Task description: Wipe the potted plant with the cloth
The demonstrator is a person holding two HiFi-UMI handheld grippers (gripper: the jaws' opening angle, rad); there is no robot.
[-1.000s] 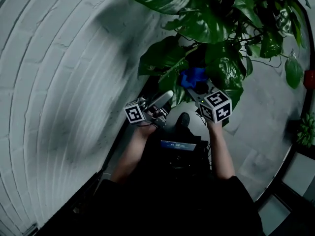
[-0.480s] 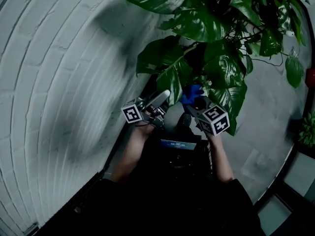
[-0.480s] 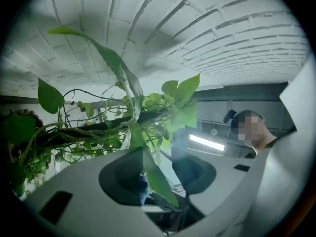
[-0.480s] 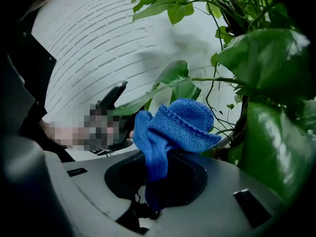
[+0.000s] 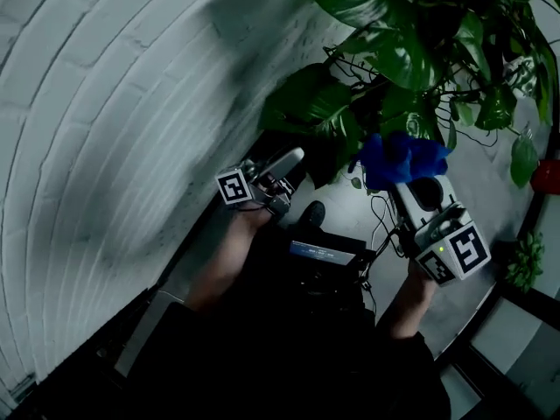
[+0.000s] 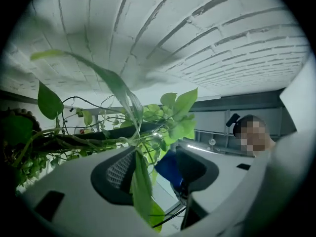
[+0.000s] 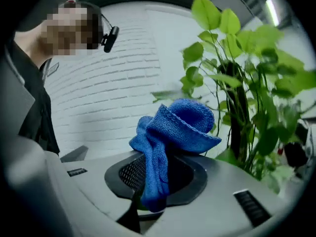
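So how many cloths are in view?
1. The blue cloth is clamped in the right gripper, held up beside the potted plant. Its leaves could hide another.

Black short-sleeved top [image 5: 289, 357]

The head view is dim and underexposed; soft plant shadows smear the white brick wall [image 5: 114, 121], and the bottom sinks into black. Both gripper views are brighter, bent hard at black-vignetted edges. A strip light [image 7: 270, 6] glares at the right gripper view's top right, where the cloth [image 7: 170, 127] is sharp; the left gripper view's nearest leaf [image 6: 140, 191] is blurred
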